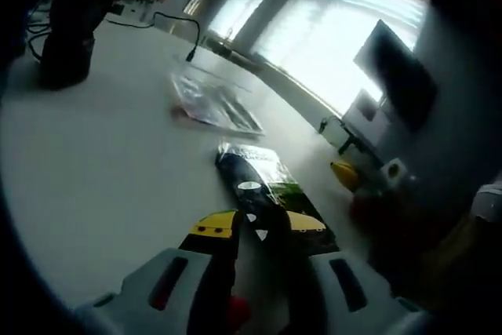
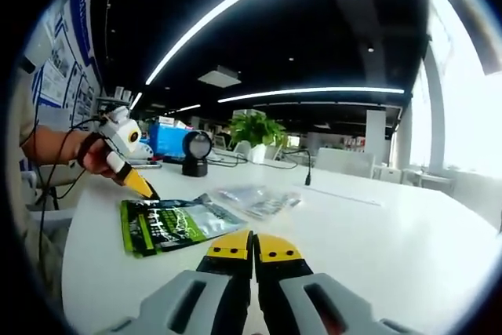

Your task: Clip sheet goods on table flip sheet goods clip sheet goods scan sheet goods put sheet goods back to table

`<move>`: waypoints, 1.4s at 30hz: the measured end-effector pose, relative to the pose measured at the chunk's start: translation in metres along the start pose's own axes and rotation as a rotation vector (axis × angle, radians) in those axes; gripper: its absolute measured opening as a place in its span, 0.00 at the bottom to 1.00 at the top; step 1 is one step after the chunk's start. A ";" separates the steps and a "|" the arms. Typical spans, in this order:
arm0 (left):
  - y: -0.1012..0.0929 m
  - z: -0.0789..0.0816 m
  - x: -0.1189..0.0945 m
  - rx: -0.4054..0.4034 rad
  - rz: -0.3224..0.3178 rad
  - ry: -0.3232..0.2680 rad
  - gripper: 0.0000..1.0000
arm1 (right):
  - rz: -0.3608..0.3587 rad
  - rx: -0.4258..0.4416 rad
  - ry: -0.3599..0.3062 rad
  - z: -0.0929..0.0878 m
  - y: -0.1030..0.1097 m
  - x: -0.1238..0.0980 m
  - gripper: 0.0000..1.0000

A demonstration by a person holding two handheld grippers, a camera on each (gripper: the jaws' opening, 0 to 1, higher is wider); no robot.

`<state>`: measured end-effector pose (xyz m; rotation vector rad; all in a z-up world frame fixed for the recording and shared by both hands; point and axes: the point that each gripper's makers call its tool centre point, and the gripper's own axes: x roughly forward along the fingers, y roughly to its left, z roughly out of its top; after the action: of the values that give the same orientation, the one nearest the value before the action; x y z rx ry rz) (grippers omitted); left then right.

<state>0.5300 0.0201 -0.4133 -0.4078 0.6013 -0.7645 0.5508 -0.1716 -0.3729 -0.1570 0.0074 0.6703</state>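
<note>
Two flat packets lie on one white table (image 2: 376, 225). The first is a dark green foil packet (image 2: 172, 223); the second is a clear plastic packet (image 2: 255, 198), just beyond it and slightly apart.

Left gripper view: the left gripper (image 1: 261, 229) has its two yellow-tipped jaws set on either side of the near end of the dark green foil packet (image 1: 263, 186), which runs between them. Whether the tips press the packet cannot be told. The rest of the packet extends away from the jaws, flat on the table (image 1: 102, 162). The clear plastic packet (image 1: 216, 103) lies farther off, blurred. One black cable (image 1: 169, 25) crosses the far part of the table, and one dark monitor (image 1: 396, 72) stands by the bright windows.

Right gripper view: the right gripper (image 2: 252, 250) has its two yellow-tipped jaws pressed together with nothing between them. They hover over the table, near the green packet's closest edge but apart from it. The left gripper (image 2: 145, 187), held in a person's hand (image 2: 98, 158), meets the packet's far left corner with its yellow tip. One round black lamp-like device (image 2: 194, 152) and one potted plant (image 2: 255, 127) stand beyond.
</note>
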 end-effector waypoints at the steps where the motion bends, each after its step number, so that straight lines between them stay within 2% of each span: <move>1: 0.000 0.000 0.000 -0.002 0.001 0.001 0.15 | 0.001 -0.002 0.000 0.000 0.000 0.000 0.00; 12: -0.003 -0.002 0.003 -0.044 -0.016 0.022 0.13 | 0.004 -0.007 0.003 -0.001 0.002 0.001 0.00; 19: -0.001 -0.001 0.003 -0.147 -0.036 0.034 0.13 | 0.011 -0.018 0.009 -0.002 0.004 0.001 0.00; 26: -0.003 -0.001 0.004 -0.150 -0.040 0.046 0.13 | 0.006 -0.027 0.017 -0.003 0.003 0.002 0.00; 32: -0.002 -0.001 0.003 -0.209 -0.055 0.034 0.13 | 0.009 -0.037 0.018 -0.003 0.005 0.002 0.00; 36: -0.003 -0.001 0.002 -0.201 -0.055 0.032 0.13 | 0.009 -0.043 0.024 -0.004 0.005 0.002 0.00; 42: -0.001 -0.001 0.001 -0.263 -0.065 0.017 0.11 | 0.008 -0.045 0.026 -0.003 0.007 0.002 0.00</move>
<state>0.5292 0.0181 -0.4140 -0.6657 0.7104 -0.7536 0.5479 -0.1653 -0.3772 -0.2089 0.0179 0.6769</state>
